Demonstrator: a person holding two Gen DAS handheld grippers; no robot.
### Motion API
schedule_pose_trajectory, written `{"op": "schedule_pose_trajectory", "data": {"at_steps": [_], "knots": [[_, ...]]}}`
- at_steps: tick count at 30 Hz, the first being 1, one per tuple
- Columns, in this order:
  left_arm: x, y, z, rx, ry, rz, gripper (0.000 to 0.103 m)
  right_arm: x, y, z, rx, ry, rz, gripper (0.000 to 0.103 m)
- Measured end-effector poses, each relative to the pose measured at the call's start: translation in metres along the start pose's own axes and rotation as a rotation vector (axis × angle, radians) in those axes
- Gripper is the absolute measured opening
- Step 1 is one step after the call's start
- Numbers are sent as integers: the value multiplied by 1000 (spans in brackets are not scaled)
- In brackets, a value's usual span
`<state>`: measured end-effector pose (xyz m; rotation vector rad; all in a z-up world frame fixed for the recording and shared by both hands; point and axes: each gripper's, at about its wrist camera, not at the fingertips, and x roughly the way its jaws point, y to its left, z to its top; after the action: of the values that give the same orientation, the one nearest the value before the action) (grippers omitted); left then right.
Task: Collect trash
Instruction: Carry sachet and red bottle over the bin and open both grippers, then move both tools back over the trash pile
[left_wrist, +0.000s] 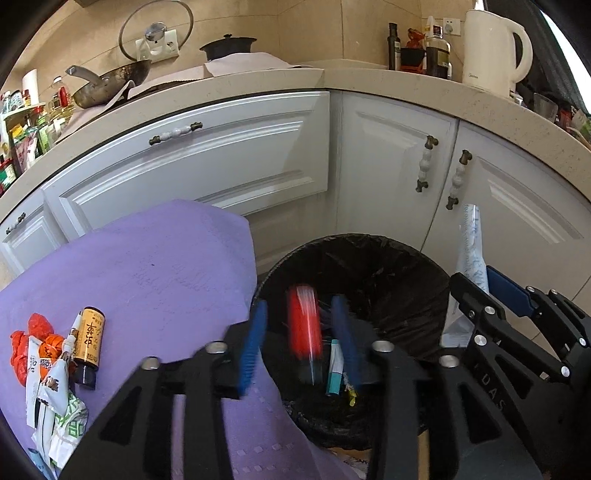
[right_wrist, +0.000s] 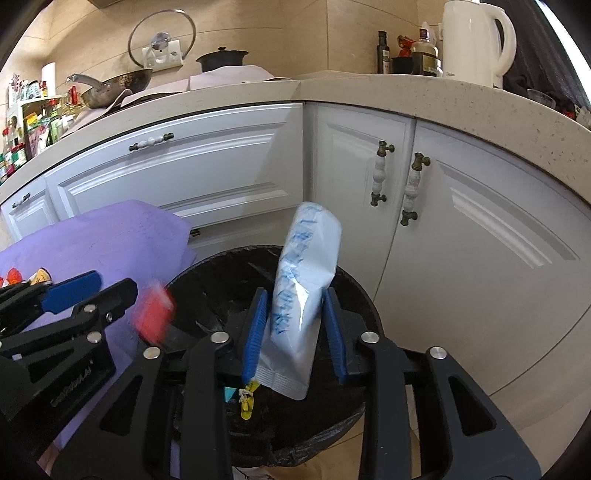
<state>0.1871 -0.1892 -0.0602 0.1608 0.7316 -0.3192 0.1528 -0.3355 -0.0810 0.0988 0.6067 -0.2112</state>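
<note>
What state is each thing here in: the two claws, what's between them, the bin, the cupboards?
Left gripper: open, over the bin.
Red item: blurred, loose between the left jaws.
Right gripper: open, over the bin.
White packet: upright between the right jaws, pads not pressing.
Trash bin: open-topped, black liner, some trash inside.
Cupboard doors: shut.
Brown bottle: lying on the purple cloth.

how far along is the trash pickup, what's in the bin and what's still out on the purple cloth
Done: a teal tube and a yellow scrap lie in the black-lined bin. In hand: both claws are open over it, with a blurred red item dropping from the left claw and a white pouch loose in the right claw. Left: a brown bottle, red wrappers and packets on the purple cloth.
</note>
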Motion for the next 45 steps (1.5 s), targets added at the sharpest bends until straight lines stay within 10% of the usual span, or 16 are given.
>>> {"op": "schedule_pose_trajectory", "data": {"at_steps": [20,45], "knots": [[-57,43,-11,-57,-44,54,72,-46,27,1,20,23,47,49],[-162,250,-141,-286,9,443,74,-124,249,-62,-233,103,402,49]]}}
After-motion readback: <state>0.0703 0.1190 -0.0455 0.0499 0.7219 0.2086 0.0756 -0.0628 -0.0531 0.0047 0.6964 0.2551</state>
